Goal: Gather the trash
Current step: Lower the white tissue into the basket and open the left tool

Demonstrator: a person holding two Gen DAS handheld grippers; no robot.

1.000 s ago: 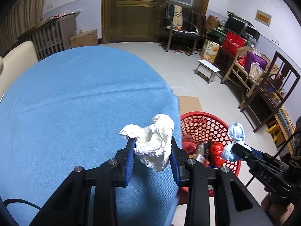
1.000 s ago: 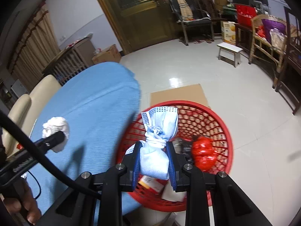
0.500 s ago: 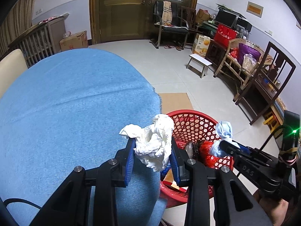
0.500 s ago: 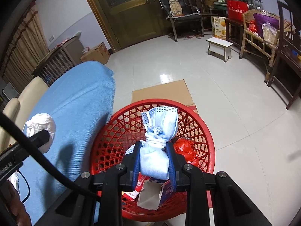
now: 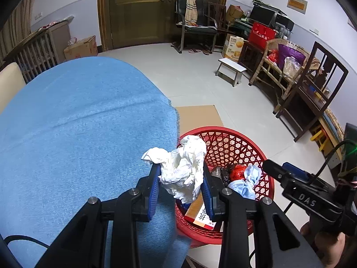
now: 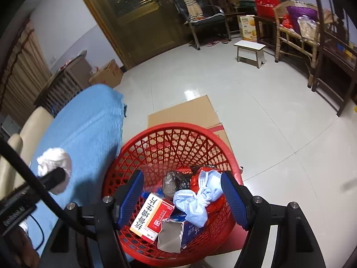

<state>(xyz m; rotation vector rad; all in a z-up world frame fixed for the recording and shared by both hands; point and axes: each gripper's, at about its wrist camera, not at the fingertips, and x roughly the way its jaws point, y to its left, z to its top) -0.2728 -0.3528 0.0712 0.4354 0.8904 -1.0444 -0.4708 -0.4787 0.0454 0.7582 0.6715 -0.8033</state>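
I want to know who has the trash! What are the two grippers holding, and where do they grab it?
The left gripper squeezes the crumpled white tissue by its lower sides. The right gripper is open and holds nothing.

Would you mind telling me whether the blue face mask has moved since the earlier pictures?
Yes: the blue face mask dropped from the right gripper into the red basket.

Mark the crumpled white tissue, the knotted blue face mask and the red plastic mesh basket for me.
Crumpled white tissue (image 5: pixel 181 169), left wrist view, centre of the wad.
Knotted blue face mask (image 6: pixel 196 203), right wrist view, its knotted middle.
Red plastic mesh basket (image 6: pixel 176 144), right wrist view, far inner wall.
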